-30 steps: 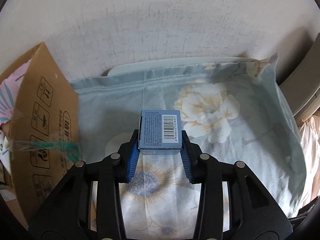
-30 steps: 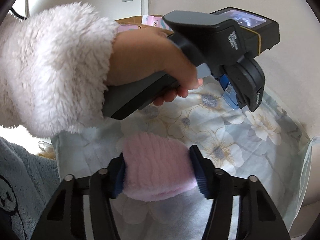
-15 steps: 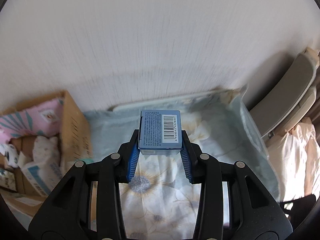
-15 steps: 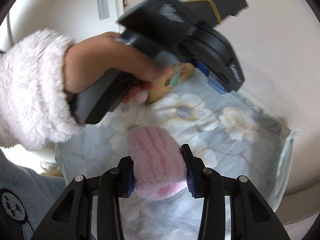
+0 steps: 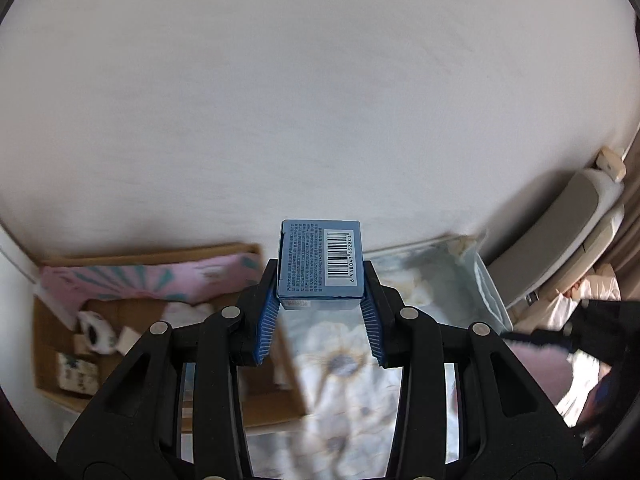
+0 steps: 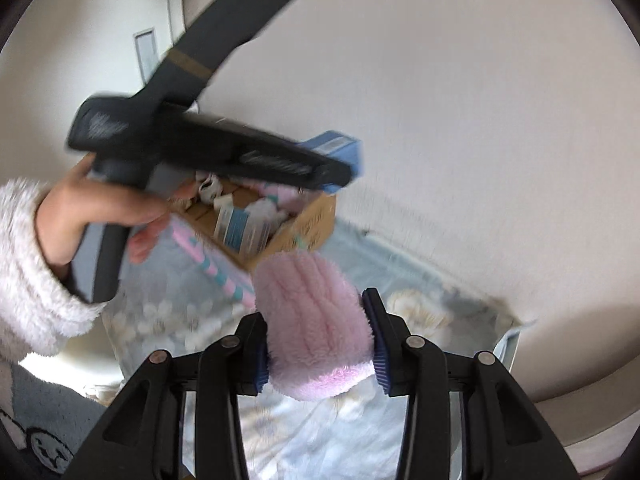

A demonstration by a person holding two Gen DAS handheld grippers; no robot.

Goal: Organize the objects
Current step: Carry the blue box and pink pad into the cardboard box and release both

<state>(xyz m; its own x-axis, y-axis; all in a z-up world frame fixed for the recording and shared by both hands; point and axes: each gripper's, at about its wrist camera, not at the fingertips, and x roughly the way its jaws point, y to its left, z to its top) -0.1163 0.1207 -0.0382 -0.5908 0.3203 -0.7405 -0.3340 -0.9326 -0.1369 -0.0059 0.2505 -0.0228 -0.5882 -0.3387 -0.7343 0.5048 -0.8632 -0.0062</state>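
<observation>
My left gripper is shut on a small blue box with a barcode and holds it in the air, above the right edge of an open cardboard box. In the right wrist view the same blue box hangs over the cardboard box. My right gripper is shut on a fluffy pink cloth roll, lifted above the floral sheet.
The cardboard box holds a pink patterned packet, small packets and a white soft item. The floral sheet covers the surface by a white wall. A grey chair stands at the right.
Both grippers have risen with their loads. The left one has swung left, so the blue box now hangs over the cardboard box. The right one tilted up towards the box.
</observation>
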